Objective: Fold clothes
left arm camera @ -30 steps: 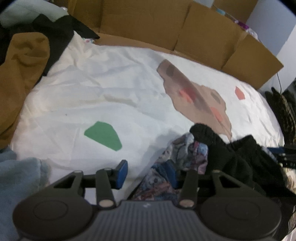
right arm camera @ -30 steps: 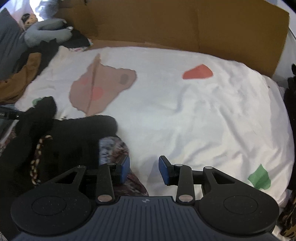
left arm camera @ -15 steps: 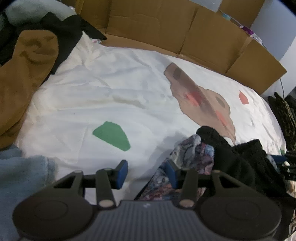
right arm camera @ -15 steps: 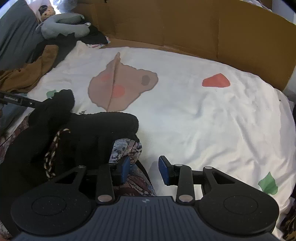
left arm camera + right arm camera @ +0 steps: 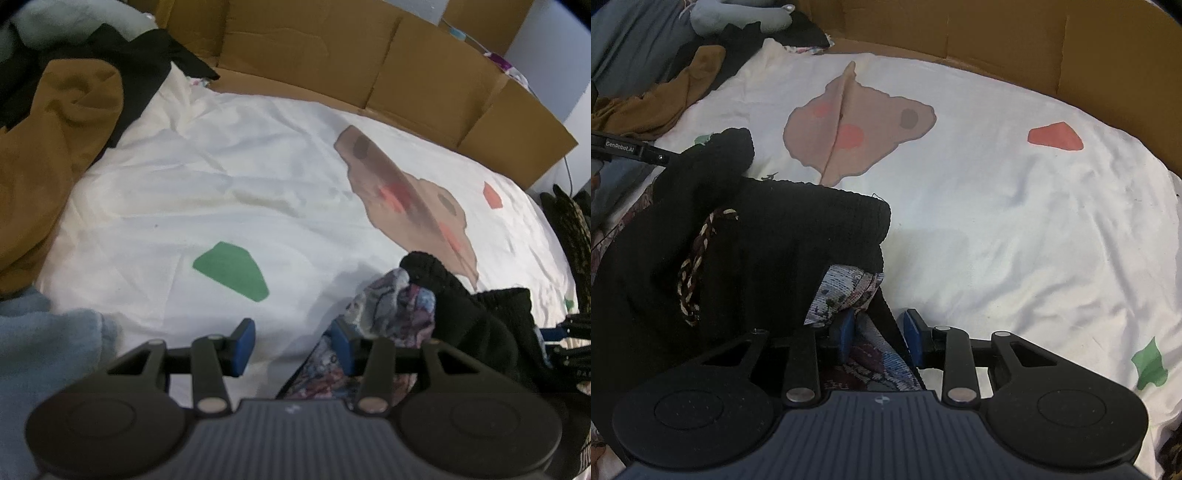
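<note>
Right gripper, bottom centre of its view: jaws partly apart, straddling a fold of the patterned garment, not clamped. Left gripper: jaws wide apart, nothing between them; the garment touches its right finger only. Black knit is heaped over the patterned cloth, lower left, on the white sheet. Bundle runs roughly from one gripper to the other. Right is nearer. Which way it points: cannot tell, too crumpled.
</note>
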A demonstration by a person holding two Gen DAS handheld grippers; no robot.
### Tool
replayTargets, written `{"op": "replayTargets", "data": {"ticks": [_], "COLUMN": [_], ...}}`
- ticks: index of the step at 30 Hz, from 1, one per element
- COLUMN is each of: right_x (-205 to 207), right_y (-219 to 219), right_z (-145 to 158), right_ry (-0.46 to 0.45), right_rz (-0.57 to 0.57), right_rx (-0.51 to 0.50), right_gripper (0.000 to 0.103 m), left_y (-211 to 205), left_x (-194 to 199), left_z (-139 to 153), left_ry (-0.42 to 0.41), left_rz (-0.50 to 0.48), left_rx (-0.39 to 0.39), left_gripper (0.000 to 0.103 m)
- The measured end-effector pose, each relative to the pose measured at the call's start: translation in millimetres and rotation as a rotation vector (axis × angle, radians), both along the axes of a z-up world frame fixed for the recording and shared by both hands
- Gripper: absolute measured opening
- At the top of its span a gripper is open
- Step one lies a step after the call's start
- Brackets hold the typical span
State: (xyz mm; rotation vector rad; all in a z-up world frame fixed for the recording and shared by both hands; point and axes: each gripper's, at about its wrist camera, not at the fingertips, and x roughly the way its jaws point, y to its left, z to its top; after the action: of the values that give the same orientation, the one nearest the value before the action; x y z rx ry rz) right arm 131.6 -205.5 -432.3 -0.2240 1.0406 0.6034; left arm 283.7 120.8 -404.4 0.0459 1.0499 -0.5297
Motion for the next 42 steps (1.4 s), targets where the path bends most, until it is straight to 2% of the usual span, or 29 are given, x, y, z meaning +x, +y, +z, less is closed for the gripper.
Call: {"op": "replayTargets", "data": {"ticks": [1, 3, 7, 10, 17, 22, 26, 28, 32, 38, 42], "right_x": [-0.9, -3.4, -9.1, -13.0, -9.0, 4.6, 6.8, 4.5, 7.3, 3.4, 3.8], "right_y": [1.0, 3.8, 8.1, 5.0, -9.6, -17.9, -23.1, -25.9, -28.5, -22.4, -22.0], "right_z": [0.8, 3.4, 10.6, 20.3, 42.1, 25.2, 30.8, 34.3, 31.9, 20.3, 13.5], "right_ry": [-0.004, -0.004, -0.025, -0.078, -0.218, -0.161, -0.166, -0.174, -0.142, -0.104, -0.080], "right_rz": [0.009, 0.035, 0.062, 0.057, -0.013, -0.054, -0.088, -0.092, -0.102, -0.061, -0.047], "right_rx": [-0.009, -0.020, -0.066, -0.103, -0.212, -0.210, -0.160, -0.142, -0.114, -0.112, -0.127], "right_gripper": [0.034, 0.017, 0.006, 0.003, 0.002, 0.004, 0.008, 0.013, 0.013, 0.013, 0.015], "left_y": [-0.3, 0.1, 0.5, 1.0, -0.5, -4.5, 0.2, 3.1, 2.4, -6.7, -10.3], "left_x": [0.0, 0.5, -0.3, -1.7, -0.1, 1.3, 4.5, 8.1, 12.7, 5.1, -0.1], "left_z": [0.6, 1.7, 2.4, 3.0, 4.1, 4.8, 8.4, 8.6, 4.7, -12.0, -13.0], "left_ry": [-0.002, -0.004, -0.003, -0.007, -0.015, -0.031, -0.049, -0.049, -0.027, 0.001, -0.003], "left_rz": [-0.003, -0.003, -0.001, 0.000, 0.009, -0.013, 0.000, 0.015, 0.011, -0.038, -0.076], "left_rx": [0.001, -0.001, -0.003, -0.007, -0.022, -0.008, -0.014, -0.020, -0.035, -0.001, 0.010], "left_gripper": [0.048, 0.048, 0.048, 0.048, 0.048, 0.048, 0.047, 0.047, 0.047, 0.047, 0.047]}}
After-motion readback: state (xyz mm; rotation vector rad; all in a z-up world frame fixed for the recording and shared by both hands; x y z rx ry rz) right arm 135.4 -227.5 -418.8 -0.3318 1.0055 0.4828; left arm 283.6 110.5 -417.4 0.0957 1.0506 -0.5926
